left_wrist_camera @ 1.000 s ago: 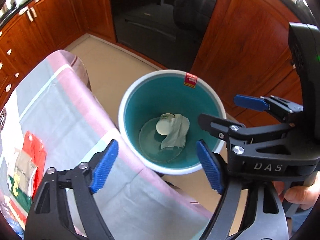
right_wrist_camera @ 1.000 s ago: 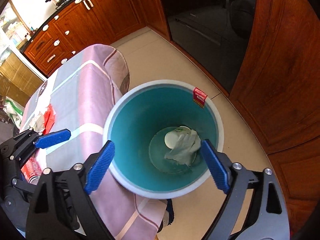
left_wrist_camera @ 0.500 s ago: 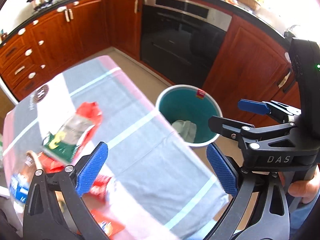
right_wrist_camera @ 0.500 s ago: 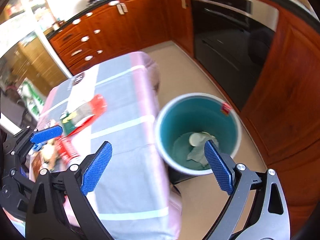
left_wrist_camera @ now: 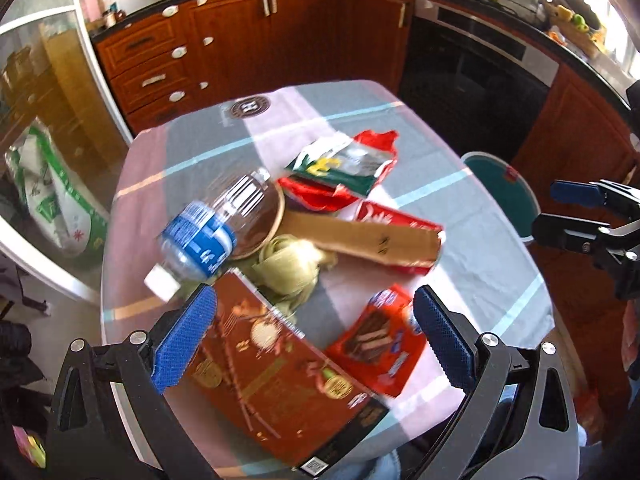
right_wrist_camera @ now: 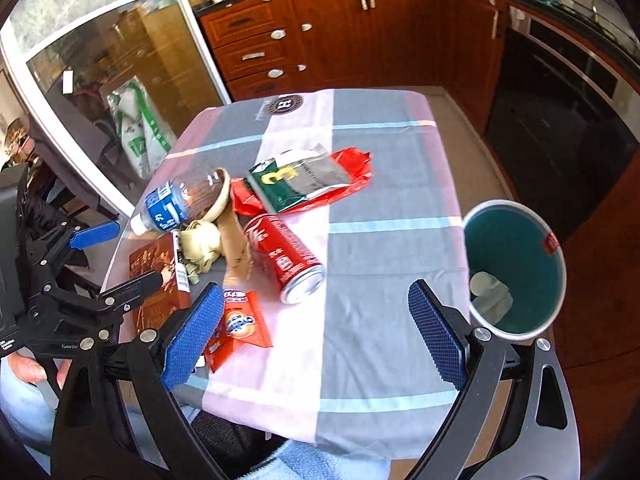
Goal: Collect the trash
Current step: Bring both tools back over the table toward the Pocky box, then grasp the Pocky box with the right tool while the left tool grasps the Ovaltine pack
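Trash lies in a heap on the checked tablecloth point(left_wrist_camera: 480, 264): a clear bottle with a blue label point(left_wrist_camera: 204, 232), a brown printed box point(left_wrist_camera: 272, 376), a red wafer wrapper point(left_wrist_camera: 380, 340), a cardboard strip point(left_wrist_camera: 360, 236), a red can point(right_wrist_camera: 288, 256) and red and green snack bags point(right_wrist_camera: 304, 180). My left gripper point(left_wrist_camera: 314, 338) hangs open above the box and wrapper, holding nothing. My right gripper point(right_wrist_camera: 316, 334) is open over the cloth's near edge, also empty. The teal bin point(right_wrist_camera: 516, 268) stands on the floor right of the table, with a white cup and a crumpled tissue inside.
A wooden bowl point(left_wrist_camera: 260, 224) and a pale green bundle point(left_wrist_camera: 288, 268) sit in the heap. Wooden cabinets point(left_wrist_camera: 260, 40) and a black oven point(left_wrist_camera: 472, 76) line the far side. A glass door point(right_wrist_camera: 100, 80) stands to the left. A hand point(right_wrist_camera: 28, 368) holds the left gripper.
Both grippers have swung left and upward, away from above the bin and over the table. The bin now sits at the right edge of each view. Both stay empty.
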Demonstrator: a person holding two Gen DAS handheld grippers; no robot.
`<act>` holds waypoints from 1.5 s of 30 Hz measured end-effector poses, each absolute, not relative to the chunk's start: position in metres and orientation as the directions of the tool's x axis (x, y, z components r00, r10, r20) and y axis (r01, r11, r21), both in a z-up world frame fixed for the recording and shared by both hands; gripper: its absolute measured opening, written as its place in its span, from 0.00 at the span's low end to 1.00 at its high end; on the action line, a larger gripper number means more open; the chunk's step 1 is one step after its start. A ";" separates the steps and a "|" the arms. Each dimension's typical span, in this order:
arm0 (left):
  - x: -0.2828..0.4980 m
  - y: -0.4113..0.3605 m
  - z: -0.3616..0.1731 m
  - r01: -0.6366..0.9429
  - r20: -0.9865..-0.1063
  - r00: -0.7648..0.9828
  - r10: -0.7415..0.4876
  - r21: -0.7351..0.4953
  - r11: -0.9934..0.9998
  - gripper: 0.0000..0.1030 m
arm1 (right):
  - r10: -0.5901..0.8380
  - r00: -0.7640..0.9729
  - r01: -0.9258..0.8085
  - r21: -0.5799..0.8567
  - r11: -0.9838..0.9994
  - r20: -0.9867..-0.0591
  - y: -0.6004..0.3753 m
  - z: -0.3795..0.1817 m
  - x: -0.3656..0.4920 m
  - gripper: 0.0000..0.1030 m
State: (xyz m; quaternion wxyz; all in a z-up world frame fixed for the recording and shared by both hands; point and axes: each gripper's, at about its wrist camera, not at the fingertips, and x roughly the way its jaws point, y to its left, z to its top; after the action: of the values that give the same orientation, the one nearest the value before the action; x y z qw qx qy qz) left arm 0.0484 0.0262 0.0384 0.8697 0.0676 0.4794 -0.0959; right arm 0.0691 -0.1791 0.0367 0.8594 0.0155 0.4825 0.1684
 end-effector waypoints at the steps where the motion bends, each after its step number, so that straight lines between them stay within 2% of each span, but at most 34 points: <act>1: 0.044 0.039 0.033 0.213 -0.852 0.515 -0.091 0.024 0.977 0.96 | 0.313 0.463 -0.292 0.191 0.937 -0.829 -0.169 0.034 0.068 0.87; 9: 0.015 0.101 -0.018 0.111 -0.906 0.423 0.007 0.060 0.992 0.96 | 0.358 0.346 -0.410 0.203 0.889 -0.867 -0.103 0.000 0.059 0.87; 16: 0.004 0.131 -0.040 0.055 -0.914 0.403 0.054 0.083 0.995 0.96 | 0.415 0.240 -0.471 0.269 0.840 -0.878 -0.064 -0.028 0.064 0.87; 20: 0.004 0.145 -0.045 0.017 -0.915 0.403 0.033 0.043 0.999 0.96 | 0.439 0.162 -0.512 0.305 0.803 -0.884 -0.035 -0.046 0.074 0.87; 24: 0.003 0.147 -0.047 0.025 -0.901 0.428 0.065 0.084 0.996 0.96 | 0.473 0.104 -0.545 0.347 0.763 -0.875 -0.009 -0.058 0.086 0.87; 29: 0.003 0.156 -0.051 0.025 -0.896 0.443 0.028 0.044 0.999 0.97 | 0.500 0.014 -0.581 0.400 0.709 -0.866 0.014 -0.075 0.095 0.87; 35: 0.004 0.162 -0.053 0.032 -0.889 0.457 -0.003 0.013 0.999 0.97 | 0.515 -0.010 -0.618 0.410 0.670 -0.857 0.031 -0.087 0.094 0.87; 40: 0.005 0.171 -0.056 0.023 -0.881 0.473 -0.025 -0.016 1.000 0.97 | 0.521 -0.008 -0.625 0.411 0.664 -0.853 0.036 -0.083 0.086 0.76; 41: 0.005 0.174 -0.056 0.018 -0.879 0.476 -0.025 -0.018 1.000 0.97 | 0.526 -0.004 -0.622 0.414 0.664 -0.850 0.034 -0.079 0.086 0.68; 42: 0.004 0.177 -0.057 0.016 -0.879 0.476 -0.029 -0.024 1.000 0.97 | 0.543 -0.012 -0.617 0.433 0.657 -0.840 0.032 -0.073 0.085 0.56; 43: 0.003 0.180 -0.057 0.010 -0.879 0.476 -0.027 -0.026 1.000 0.97 | 0.559 -0.022 -0.612 0.453 0.648 -0.829 0.031 -0.069 0.085 0.47; 44: 0.002 0.182 -0.058 0.004 -0.880 0.475 -0.021 -0.021 1.000 0.97 | 0.575 -0.035 -0.610 0.473 0.636 -0.817 0.031 -0.064 0.084 0.32; 45: 0.002 0.184 -0.059 -0.002 -0.881 0.472 -0.011 -0.014 1.000 0.97 | 0.592 -0.052 -0.611 0.494 0.618 -0.804 0.032 -0.059 0.082 0.27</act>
State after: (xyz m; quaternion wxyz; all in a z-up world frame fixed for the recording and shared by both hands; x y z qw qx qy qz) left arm 0.0016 0.1840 -0.0590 0.8580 -0.0063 0.5136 -0.0028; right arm 0.0824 0.0322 -0.0594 0.6885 -0.0082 0.5788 0.4369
